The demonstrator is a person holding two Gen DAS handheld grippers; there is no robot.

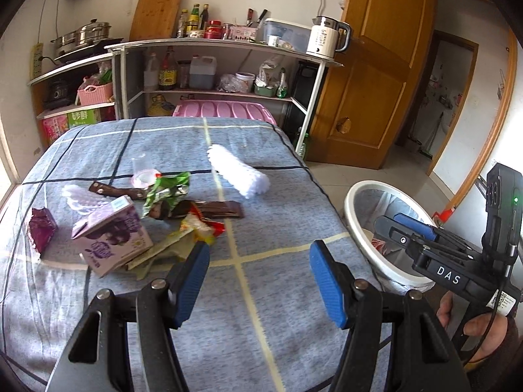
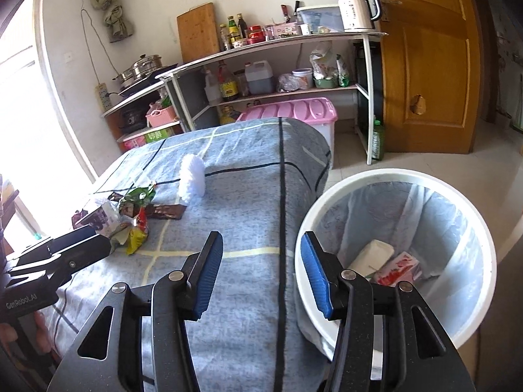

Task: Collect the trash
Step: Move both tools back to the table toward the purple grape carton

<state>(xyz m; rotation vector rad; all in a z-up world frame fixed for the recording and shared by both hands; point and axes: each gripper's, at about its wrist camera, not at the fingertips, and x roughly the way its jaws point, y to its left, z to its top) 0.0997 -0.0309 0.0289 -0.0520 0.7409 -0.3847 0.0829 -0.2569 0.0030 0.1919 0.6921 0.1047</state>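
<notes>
hovering with jaws apart and empty, the left gripper [image 1: 260,281] is nearer the wrapper pile [image 1: 183,215] at left-centre; the right gripper [image 2: 261,272], also apart, sits beside the bin [image 2: 483,238].

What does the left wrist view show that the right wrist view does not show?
Only the left wrist view shows the purple packet at the table's left edge, the clear plastic cup and the brown knife handle by the wrappers.

Only the right wrist view looks down into the bin: a cream-white block and a red-and-white carton lie at the bottom.

Both show the blue checked tablecloth, the white fluffy roll, the purple milk carton, the green wrapper, the white trash bin, and the open, empty left gripper and right gripper.
</notes>
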